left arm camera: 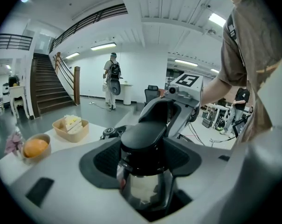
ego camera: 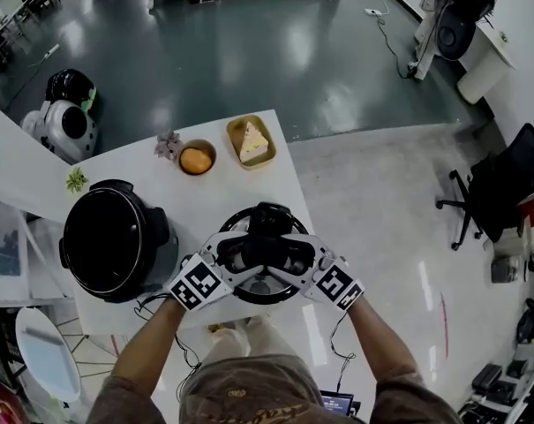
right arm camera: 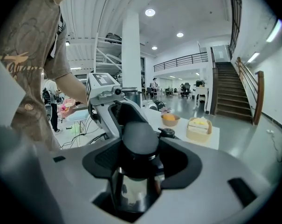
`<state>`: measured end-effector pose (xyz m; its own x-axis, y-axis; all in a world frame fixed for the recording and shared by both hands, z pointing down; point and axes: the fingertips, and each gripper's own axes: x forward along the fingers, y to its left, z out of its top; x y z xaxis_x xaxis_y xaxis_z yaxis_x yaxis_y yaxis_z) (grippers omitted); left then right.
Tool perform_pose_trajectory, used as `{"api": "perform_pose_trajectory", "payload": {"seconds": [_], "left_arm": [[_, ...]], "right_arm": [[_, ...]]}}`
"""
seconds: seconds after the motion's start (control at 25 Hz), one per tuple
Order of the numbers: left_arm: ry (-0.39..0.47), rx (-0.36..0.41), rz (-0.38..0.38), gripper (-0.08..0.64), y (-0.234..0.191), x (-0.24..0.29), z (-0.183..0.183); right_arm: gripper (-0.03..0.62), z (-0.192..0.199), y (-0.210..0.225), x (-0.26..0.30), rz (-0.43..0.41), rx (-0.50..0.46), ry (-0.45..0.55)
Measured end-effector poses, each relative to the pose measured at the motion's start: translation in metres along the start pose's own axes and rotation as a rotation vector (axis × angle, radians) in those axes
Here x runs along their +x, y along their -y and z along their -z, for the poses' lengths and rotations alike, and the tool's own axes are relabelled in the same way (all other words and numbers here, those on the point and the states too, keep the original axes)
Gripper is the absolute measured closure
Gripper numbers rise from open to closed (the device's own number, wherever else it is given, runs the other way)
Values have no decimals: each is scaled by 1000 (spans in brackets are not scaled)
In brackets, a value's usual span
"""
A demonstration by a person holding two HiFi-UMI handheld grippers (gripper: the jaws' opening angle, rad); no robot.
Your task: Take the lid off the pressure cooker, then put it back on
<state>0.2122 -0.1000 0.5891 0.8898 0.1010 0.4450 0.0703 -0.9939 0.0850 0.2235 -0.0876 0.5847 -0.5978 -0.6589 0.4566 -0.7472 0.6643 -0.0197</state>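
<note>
Lid point(ego camera: 265, 288) of the pressure cooker point(ego camera: 116, 241) is held near the table's point(ego camera: 249, 184) near right corner, just beside the open pot. Its black handle point(ego camera: 267, 237) is clamped from opposite sides by the left gripper point(left arm camera: 144, 160) and the right gripper point(right arm camera: 141, 160). Whether the lid touches the table cannot be told.

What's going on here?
A person holds the lid of the pressure cooker by its black handle, with the left gripper and the right gripper clamped on it from either side. The lid is off: the cooker pot stands open on the white table, to the lid's left in the head view. Whether the lid rests on the table can't be told.
</note>
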Motion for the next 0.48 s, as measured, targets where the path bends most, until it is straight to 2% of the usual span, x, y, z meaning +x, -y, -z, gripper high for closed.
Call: {"api": "perform_pose_trajectory", "payload": {"seconds": [0.48], "left_arm": [[10, 14, -47, 279, -6, 6, 28]], "right_arm": [[337, 23, -2, 19, -15, -29, -24]]}}
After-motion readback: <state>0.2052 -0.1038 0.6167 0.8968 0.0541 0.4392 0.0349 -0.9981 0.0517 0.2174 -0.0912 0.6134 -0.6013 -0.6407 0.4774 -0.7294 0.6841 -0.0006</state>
